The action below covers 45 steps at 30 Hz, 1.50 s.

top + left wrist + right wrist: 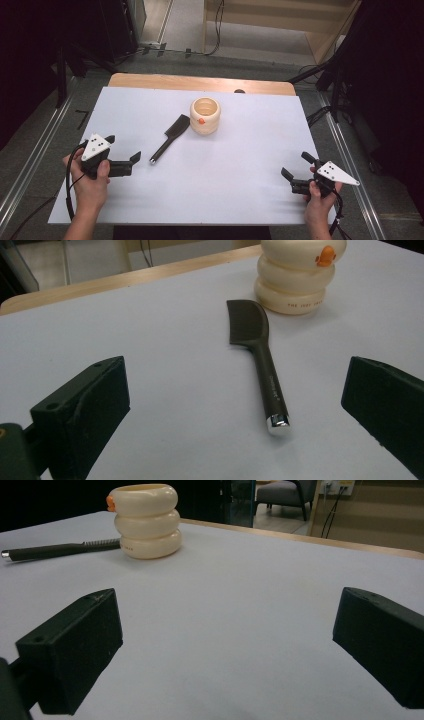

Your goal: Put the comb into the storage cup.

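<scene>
Comb (171, 137) lies flat on the white table (240, 175), long axis diagonal: toothed head far-right beside the cream cup (205, 116), metal-capped handle near-left. Left gripper (122, 155), jaws apart, sits just left of the handle tip. Right gripper (295, 166), jaws apart, holds nothing.

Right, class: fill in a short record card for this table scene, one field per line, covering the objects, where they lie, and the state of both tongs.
Surface: white sheet on a wooden table
Holder: cream ringed cup, upright, orange duck mark on its side
Comb: dark comb, lying flat beside the cup, apart from it, handle towards the left tongs
Left tongs: open, holding nothing
Right tongs: open, holding nothing
</scene>
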Tool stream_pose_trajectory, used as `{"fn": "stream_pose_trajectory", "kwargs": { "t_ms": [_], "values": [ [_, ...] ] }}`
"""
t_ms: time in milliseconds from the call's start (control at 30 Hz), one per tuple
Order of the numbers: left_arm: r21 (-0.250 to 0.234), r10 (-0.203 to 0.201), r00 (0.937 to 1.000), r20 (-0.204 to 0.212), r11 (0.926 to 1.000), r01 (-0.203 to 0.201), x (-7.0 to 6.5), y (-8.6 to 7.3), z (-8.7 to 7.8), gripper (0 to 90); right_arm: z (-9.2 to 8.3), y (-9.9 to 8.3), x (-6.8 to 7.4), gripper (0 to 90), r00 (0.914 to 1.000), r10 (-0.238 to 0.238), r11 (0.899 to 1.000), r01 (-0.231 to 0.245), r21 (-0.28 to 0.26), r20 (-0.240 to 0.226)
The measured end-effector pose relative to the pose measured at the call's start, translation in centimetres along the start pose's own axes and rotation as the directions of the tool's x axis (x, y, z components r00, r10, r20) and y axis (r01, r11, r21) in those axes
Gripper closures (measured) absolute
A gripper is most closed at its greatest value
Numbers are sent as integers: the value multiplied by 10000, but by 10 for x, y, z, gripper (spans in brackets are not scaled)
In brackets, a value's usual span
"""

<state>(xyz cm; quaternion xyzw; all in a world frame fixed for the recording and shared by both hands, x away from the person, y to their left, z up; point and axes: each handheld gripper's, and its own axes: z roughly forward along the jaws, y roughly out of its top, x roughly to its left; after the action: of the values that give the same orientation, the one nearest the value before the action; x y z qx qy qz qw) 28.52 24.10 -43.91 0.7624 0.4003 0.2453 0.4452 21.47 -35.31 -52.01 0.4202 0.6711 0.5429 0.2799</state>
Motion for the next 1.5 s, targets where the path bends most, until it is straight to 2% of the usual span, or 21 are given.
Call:
{"fn": "stream_pose_trajectory", "kwargs": {
  "t_ms": [300, 367, 600, 700, 833, 933, 1067, 1433, 1500],
  "values": [
    [644, 124, 9999, 8, 9978, -124, -2, 15, 14, 0, 1, 0, 0, 0, 10000, -57, 10000, 57, -5, -27],
    [748, 102, 9999, 16, 9971, -103, -2, 17, 18, 0, 1, 0, 0, 31, 10000, -34, 10000, 34, -10, -74],
    [766, 75, 9999, 82, 9970, -81, -3, 25, 27, 0, 2, 0, 1, 30, 10000, -84, 10000, 84, 52, 0],
    [935, 102, 9998, 155, 9956, -116, -3, 28, 32, 0, 3, 0, 0, 30, 9997, -65, 9999, 68, 124, -250],
    [1209, -124, 9994, 326, 9926, 84, 0, 34, 39, 0, 5, 1, 4, 17, 9992, -396, 9984, 398, 390, -46],
    [1310, -179, 9991, 392, 9913, 126, 1, 38, 44, 0, 6, 2, 6, 14, 9991, -428, 9978, 428, 506, -15],
    [1615, -127, 9989, 449, 9869, 53, 0, 41, 53, 0, 6, 2, 5, 0, 9995, -280, 9981, 286, 544, -118],
    [2331, 10, 9977, 684, 9723, -170, -8, 46, 75, 0, 6, 3, 3, 0, 10000, -82, 9980, 83, 621, -8],
    [2526, 10, 9970, 769, 9673, -205, -9, 47, 79, 0, 6, 3, 3, 0, 10000, -81, 9977, 78, 668, 34]
  ]
}}
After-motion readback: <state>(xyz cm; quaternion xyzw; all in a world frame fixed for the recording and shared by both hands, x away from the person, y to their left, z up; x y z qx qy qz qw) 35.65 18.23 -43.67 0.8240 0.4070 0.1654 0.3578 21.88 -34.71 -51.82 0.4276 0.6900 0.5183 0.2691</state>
